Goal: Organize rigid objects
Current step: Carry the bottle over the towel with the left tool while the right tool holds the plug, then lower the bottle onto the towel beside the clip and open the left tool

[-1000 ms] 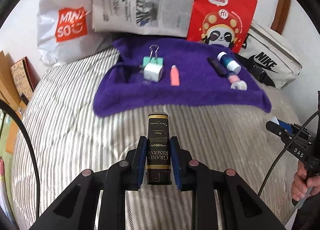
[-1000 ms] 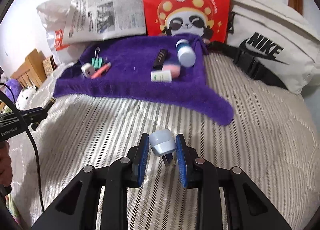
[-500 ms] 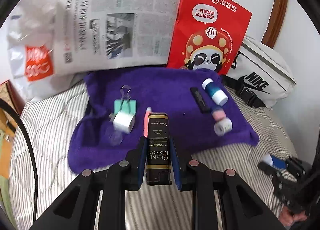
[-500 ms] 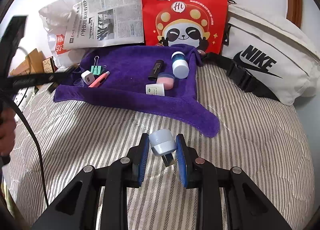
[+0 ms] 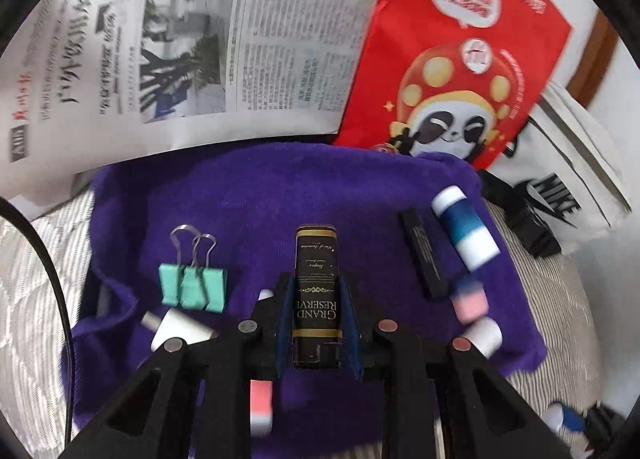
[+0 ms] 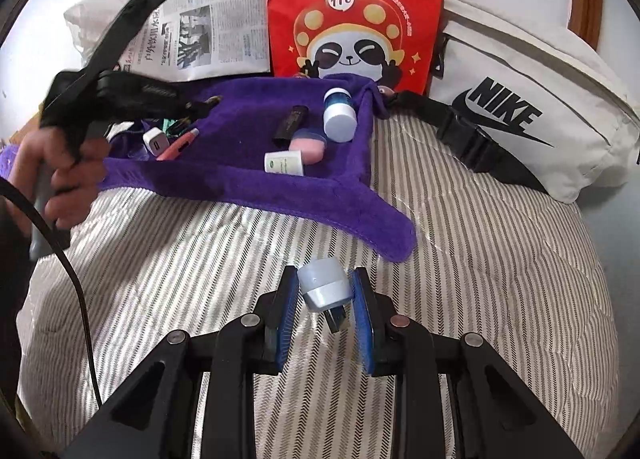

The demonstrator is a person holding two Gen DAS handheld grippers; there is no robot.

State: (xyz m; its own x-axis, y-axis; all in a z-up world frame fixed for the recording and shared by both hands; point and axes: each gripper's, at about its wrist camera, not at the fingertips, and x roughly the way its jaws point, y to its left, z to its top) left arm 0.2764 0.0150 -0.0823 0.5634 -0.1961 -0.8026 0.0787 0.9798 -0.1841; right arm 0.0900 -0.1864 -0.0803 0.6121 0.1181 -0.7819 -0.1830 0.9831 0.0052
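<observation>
Both tongs grip: left point(image 5: 318, 323) lighter point(image 5: 317, 291); right point(image 6: 326, 311) plug point(image 6: 325, 287).

Bare purple towel point(image 5: 288, 195) centre (binder clip point(image 5: 194, 287) left, black tube point(image 5: 424, 255) right).

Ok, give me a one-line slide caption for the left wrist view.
Left gripper shut on a black Grand Reserve box, above the purple towel beside a green binder clip.
</observation>
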